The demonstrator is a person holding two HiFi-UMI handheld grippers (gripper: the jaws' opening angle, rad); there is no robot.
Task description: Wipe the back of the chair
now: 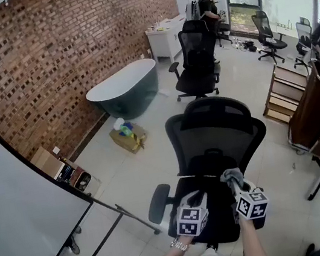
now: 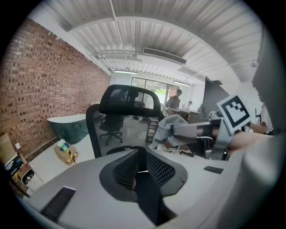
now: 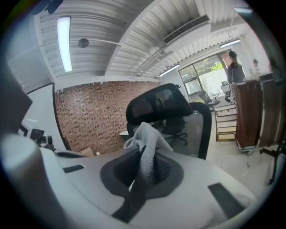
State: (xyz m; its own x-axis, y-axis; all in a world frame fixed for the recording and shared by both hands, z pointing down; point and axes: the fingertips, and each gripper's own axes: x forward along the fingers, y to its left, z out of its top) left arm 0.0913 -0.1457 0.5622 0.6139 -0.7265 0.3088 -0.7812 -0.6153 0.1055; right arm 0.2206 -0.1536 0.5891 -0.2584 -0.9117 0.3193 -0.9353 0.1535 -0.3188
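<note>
- Room: pale tiled floor (image 1: pixel 124 167); brick wall (image 1: pixel 61 56) left of the grippers; whiteboard (image 1: pixel 14 205) nearer on the left, cut off by the frame edge.
- Task item: black mesh chair (image 1: pixel 216 133), backrest straight ahead of both grippers.
- Tool: right gripper (image 3: pixel 143 167), jaws clamped on a grey cloth (image 3: pixel 145 141) bunched above the tips.
- Tool: left gripper (image 2: pixel 139 165), jaws together, nothing between.
- Unclear: whether the grey cloth touches the backrest.
- Hidden: chair base, under the seat.
</note>
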